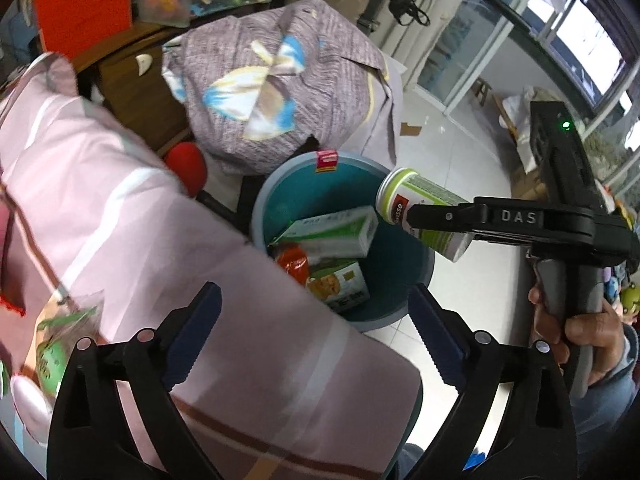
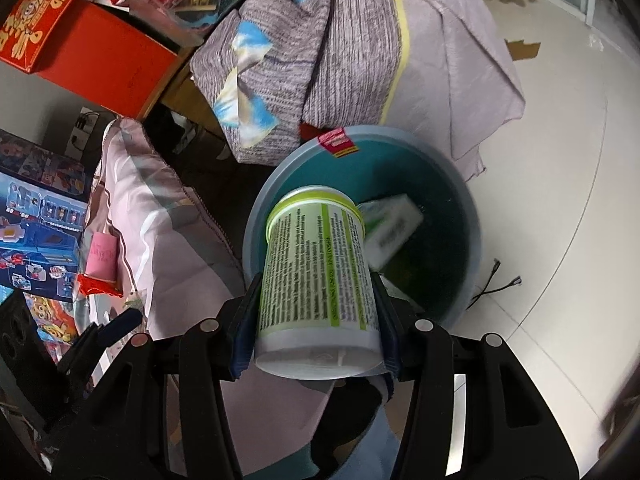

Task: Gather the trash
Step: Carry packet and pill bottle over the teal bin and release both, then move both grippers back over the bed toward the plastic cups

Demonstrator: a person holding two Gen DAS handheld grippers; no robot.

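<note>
A teal round bin (image 1: 280, 184) (image 2: 460, 208) stands on the floor beside the bed, with a white-green box (image 1: 340, 232) (image 2: 394, 224), an orange wrapper (image 1: 294, 262) and a yellow-green carton (image 1: 340, 284) inside. My right gripper (image 2: 316, 296) (image 1: 440, 218) is shut on a white and green canister (image 2: 316, 272) (image 1: 420, 200), tilted over the bin's rim. My left gripper (image 1: 316, 312) stands open over the pink quilt (image 1: 160, 240), its jaws wide apart with nothing held between them.
A grey patterned bundle of cloth (image 1: 276, 80) (image 2: 320, 52) lies behind the bin. A red box (image 2: 100, 56) and toy boxes (image 2: 36, 220) sit at the left. A person's hand (image 1: 580, 332) holds the right gripper's handle. White tiled floor (image 2: 560, 160) spreads to the right.
</note>
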